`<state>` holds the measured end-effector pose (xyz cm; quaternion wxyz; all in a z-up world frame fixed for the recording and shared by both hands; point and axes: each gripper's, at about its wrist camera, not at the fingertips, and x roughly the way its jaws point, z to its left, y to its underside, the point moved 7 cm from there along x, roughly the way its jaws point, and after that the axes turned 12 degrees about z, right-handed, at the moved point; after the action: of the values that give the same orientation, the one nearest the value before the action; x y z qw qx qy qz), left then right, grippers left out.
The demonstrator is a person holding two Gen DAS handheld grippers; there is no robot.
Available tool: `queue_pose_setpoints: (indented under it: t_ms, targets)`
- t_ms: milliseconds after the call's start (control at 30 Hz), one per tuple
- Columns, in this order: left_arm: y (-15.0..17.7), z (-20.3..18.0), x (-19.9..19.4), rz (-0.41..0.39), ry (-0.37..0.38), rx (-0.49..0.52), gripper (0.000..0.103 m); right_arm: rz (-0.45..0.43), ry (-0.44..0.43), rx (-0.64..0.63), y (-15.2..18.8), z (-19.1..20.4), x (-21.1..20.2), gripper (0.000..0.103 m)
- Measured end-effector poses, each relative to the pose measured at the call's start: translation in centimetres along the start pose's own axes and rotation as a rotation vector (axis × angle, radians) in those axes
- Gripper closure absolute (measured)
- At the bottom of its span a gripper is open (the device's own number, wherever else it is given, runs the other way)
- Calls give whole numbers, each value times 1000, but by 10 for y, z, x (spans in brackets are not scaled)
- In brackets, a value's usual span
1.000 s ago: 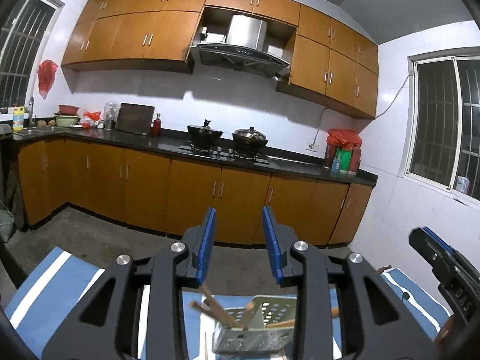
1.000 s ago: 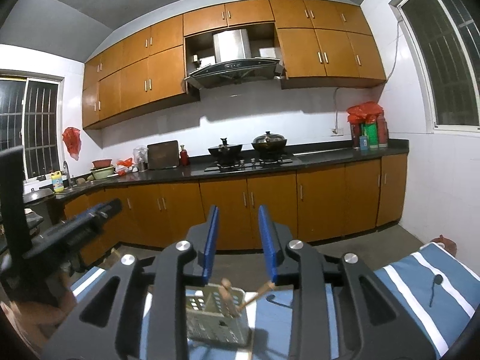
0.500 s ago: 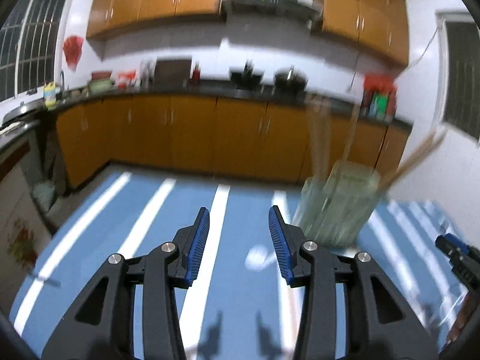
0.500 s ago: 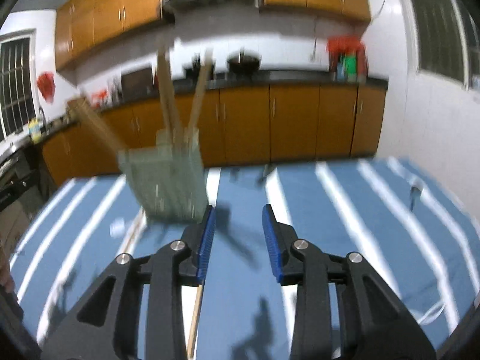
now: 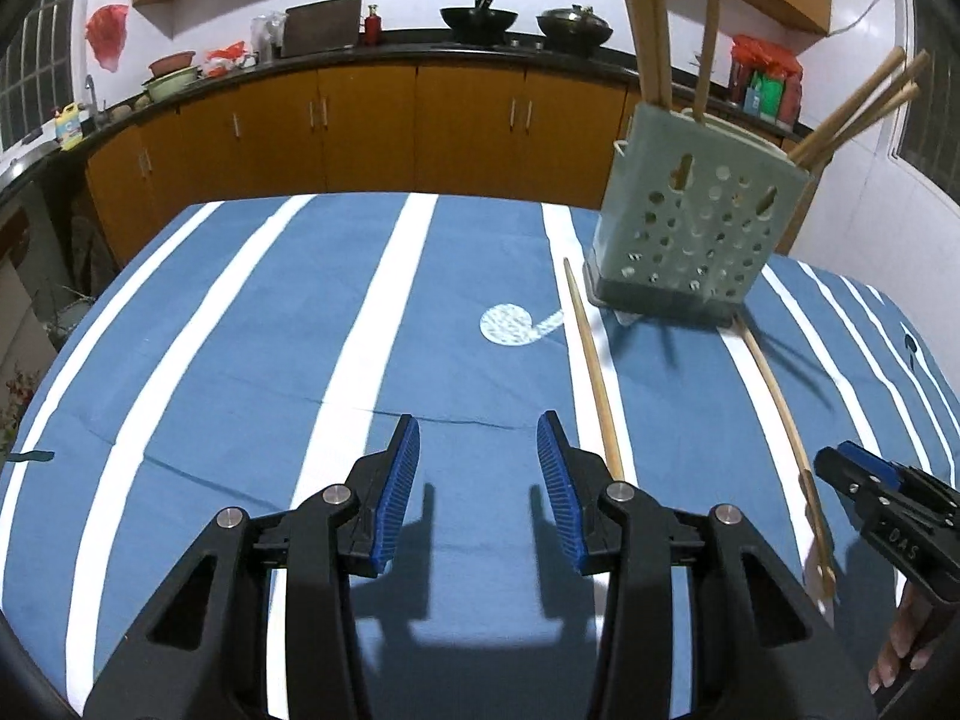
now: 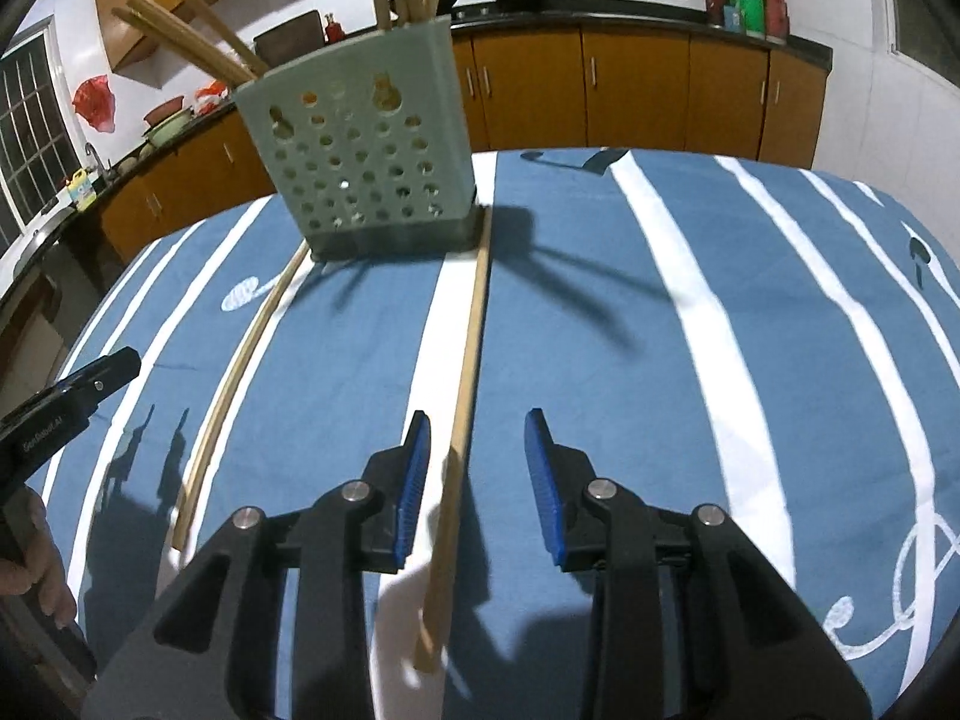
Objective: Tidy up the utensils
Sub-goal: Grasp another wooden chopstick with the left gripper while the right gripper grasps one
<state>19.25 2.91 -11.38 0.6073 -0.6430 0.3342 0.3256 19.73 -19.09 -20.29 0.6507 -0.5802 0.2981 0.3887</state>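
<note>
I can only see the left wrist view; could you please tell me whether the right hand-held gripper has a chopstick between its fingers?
Observer: Yes, one loose chopstick lies on the cloth between the open jaws of the right hand-held gripper; neither pad touches it.
Operator: Thank you. Is it centred in the gap?
Observer: No, it runs closer to the left finger than to the other.

Blue striped cloth (image 5: 240, 360) lies bare left of the perforated utensil holder (image 5: 690, 228). Two loose chopsticks (image 6: 471, 330) (image 6: 240, 360) run forward from the holder's base. Chopsticks standing in the holder (image 6: 192, 42) splay outward, obstructing approach from above.
</note>
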Motion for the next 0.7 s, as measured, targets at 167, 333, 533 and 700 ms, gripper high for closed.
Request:
queue_pose_setpoints:
  t_ms: [167,333,533,700]
  targets:
    - [5,-4,6,15,3,6,61,12,3,-9,0,4,5,70]
    - [6,-7,8,22,3,9,61,15,9,-10,0,4,7,74]
    - [7,-8,8,25,4,9,61,16,13,-15,2,4,8,76]
    - [9,-9,10,31,5,8,61,24,17,-23,2,5,11,80]
